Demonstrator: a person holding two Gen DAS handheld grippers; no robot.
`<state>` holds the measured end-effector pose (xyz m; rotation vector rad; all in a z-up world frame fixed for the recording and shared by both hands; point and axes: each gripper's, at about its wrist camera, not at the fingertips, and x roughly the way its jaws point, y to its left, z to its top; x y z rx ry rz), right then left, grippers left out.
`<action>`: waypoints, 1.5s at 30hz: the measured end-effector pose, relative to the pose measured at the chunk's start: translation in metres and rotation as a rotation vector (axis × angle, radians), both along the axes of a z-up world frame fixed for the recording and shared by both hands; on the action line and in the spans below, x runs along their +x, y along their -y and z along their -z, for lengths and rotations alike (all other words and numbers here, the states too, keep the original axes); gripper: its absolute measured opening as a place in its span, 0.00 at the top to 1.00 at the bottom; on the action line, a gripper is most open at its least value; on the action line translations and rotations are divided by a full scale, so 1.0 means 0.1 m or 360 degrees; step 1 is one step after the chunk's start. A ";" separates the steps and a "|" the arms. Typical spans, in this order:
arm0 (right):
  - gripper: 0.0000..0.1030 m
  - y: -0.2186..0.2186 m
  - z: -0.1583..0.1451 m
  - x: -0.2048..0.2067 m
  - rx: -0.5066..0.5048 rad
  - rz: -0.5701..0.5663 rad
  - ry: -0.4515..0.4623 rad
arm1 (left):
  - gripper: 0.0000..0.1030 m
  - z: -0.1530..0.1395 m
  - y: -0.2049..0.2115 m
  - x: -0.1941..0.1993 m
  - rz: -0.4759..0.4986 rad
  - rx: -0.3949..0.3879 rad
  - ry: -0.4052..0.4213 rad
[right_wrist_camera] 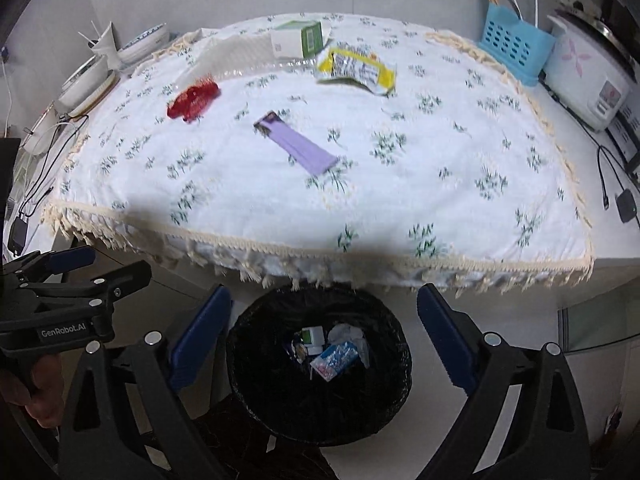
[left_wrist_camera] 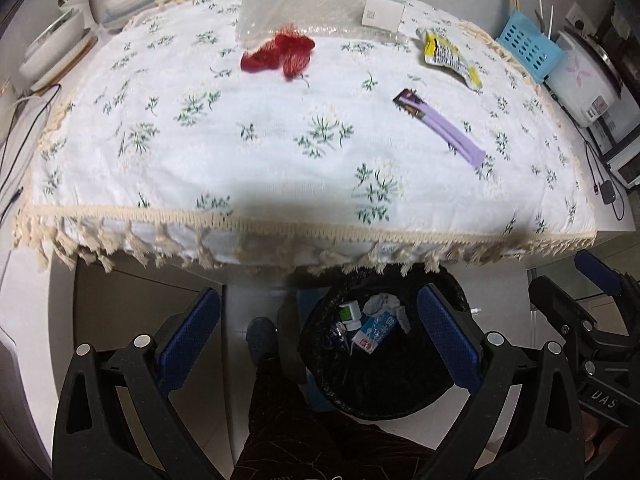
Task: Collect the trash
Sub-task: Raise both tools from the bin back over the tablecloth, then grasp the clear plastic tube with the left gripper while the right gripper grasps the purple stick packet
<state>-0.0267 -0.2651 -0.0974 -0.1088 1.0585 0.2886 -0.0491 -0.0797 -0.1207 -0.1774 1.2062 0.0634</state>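
Observation:
Below the table's front edge stands a black-lined bin (left_wrist_camera: 404,400) (right_wrist_camera: 256,380) that holds a blue-and-white carton (left_wrist_camera: 376,330) (right_wrist_camera: 335,358), a small white box and crumpled tissue. My left gripper (left_wrist_camera: 318,332) and my right gripper (right_wrist_camera: 324,336) both hover open above it with nothing between their fingers. On the floral tablecloth (left_wrist_camera: 248,168) lie a red net (left_wrist_camera: 280,54) (right_wrist_camera: 194,98), a purple wrapper (left_wrist_camera: 444,128) (right_wrist_camera: 296,144), a yellow packet (left_wrist_camera: 448,56) (right_wrist_camera: 356,68), a white-green box (left_wrist_camera: 382,10) (right_wrist_camera: 298,38) and a clear plastic bag (left_wrist_camera: 264,12).
Bowls (left_wrist_camera: 56,52) and cables (left_wrist_camera: 28,120) crowd the table's left side. A blue basket (right_wrist_camera: 516,46), a rice cooker (right_wrist_camera: 588,76) and a charger (right_wrist_camera: 626,208) sit at the right. A person's leg and shoe (left_wrist_camera: 260,336) are beside the bin.

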 end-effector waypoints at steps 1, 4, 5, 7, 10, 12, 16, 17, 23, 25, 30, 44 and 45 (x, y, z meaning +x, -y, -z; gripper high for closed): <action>0.12 -0.01 -0.03 0.02 0.0005 -0.0003 0.0011 | 0.06 -0.01 0.00 0.03 -0.0003 0.0002 -0.0001; 0.12 -0.04 -0.12 0.08 0.0012 -0.0016 0.0042 | 0.06 -0.08 -0.06 0.10 -0.0015 -0.0008 0.0005; 0.12 -0.05 -0.16 0.10 0.0013 -0.0019 0.0052 | 0.06 -0.11 -0.09 0.14 -0.0018 -0.0009 0.0011; 0.12 -0.07 -0.23 0.15 0.0016 -0.0022 0.0071 | 0.06 -0.17 -0.13 0.18 -0.0019 -0.0004 0.0021; 0.12 -0.09 -0.34 0.21 0.0029 -0.0021 0.0100 | 0.06 -0.28 -0.18 0.26 -0.0015 0.0003 0.0048; 0.12 -0.11 -0.40 0.26 0.0035 -0.0018 0.0118 | 0.06 -0.35 -0.21 0.31 -0.0014 0.0002 0.0067; 0.12 -0.13 -0.47 0.38 0.0045 -0.0006 0.0138 | 0.06 -0.46 -0.27 0.44 -0.0007 0.0012 0.0095; 0.12 -0.14 -0.49 0.41 0.0044 0.0000 0.0141 | 0.06 -0.47 -0.29 0.48 -0.0004 0.0018 0.0097; 0.12 -0.20 -0.50 0.61 0.0030 0.0008 0.0107 | 0.06 -0.53 -0.40 0.72 -0.0002 0.0004 0.0089; 0.12 -0.23 -0.49 0.68 0.0041 -0.0011 0.0074 | 0.07 -0.54 -0.43 0.81 -0.0001 0.0004 0.0084; 0.12 -0.32 -0.48 0.85 0.0010 -0.0046 0.0046 | 0.07 -0.59 -0.50 1.04 0.0017 0.0029 0.0086; 0.12 -0.41 -0.31 1.28 -0.0034 -0.0043 -0.0067 | 0.08 -0.54 -0.79 1.83 0.0041 0.0034 0.0049; 0.12 -0.43 -0.30 1.31 -0.0049 -0.0053 -0.0074 | 0.08 -0.54 -0.81 1.87 0.0044 0.0033 0.0049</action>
